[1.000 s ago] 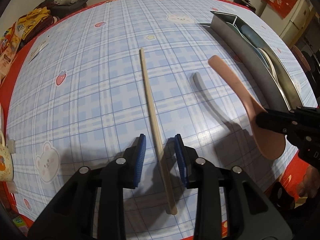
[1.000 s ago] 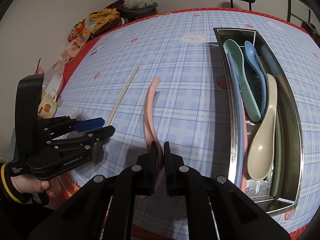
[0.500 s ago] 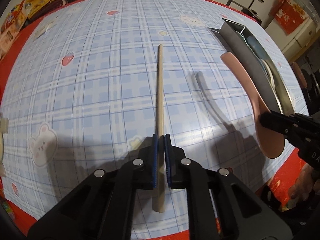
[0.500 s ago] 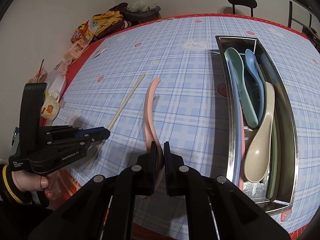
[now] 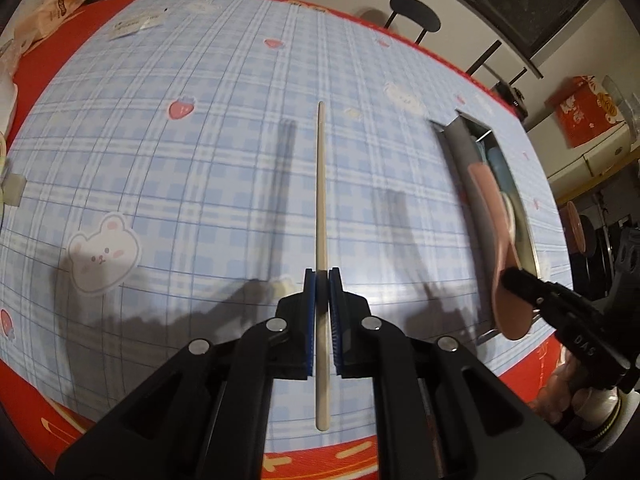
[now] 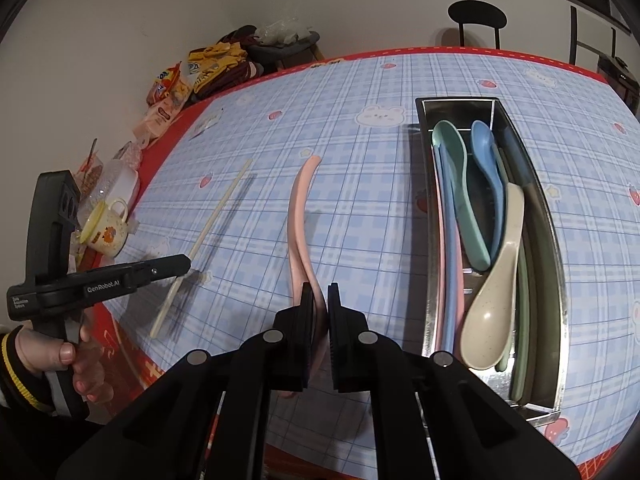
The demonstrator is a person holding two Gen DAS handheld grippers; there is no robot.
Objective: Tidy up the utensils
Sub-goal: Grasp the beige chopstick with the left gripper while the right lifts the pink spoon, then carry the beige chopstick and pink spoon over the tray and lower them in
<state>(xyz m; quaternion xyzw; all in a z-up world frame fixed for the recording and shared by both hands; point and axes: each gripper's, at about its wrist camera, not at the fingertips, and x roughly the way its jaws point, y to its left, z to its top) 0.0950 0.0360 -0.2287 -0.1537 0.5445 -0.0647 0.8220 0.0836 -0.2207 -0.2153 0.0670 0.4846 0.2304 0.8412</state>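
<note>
The table (image 6: 360, 208) fills most of the room's view, covered in a blue plaid cloth printed with bears and strawberries and bordered in red. Toward its right edge lies a long steel tray (image 6: 554, 240), its length running from the near edge toward the far one. Inside it are a green spoon (image 6: 460, 184), a blue spoon (image 6: 486, 160) and a speckled beige spoon (image 6: 494, 300), along with several slim handles in pink, blue and green stacked against its walls. At the far left corner sits a heap of snack packets (image 6: 172, 92), and nearer along the left edge stands a small yellow-rimmed cup (image 6: 106, 226). A dark round stool (image 6: 476, 16) stands beyond the far edge. The right claw (image 6: 319, 300) is clamped on a pink spoon (image 6: 298, 216), gripping it near the bowl with the handle stretching away over the cloth, left of the tray. The left claw (image 5: 321, 280), gripped by a hand (image 6: 48, 350) in a dark sleeve at the near left edge, has its blue pads pressed together on 1 pale chopstick (image 5: 321, 200), taken near its thick end; the stick points toward the far edge and casts a separate shadow on the cloth, so it appears lifted clear.
</note>
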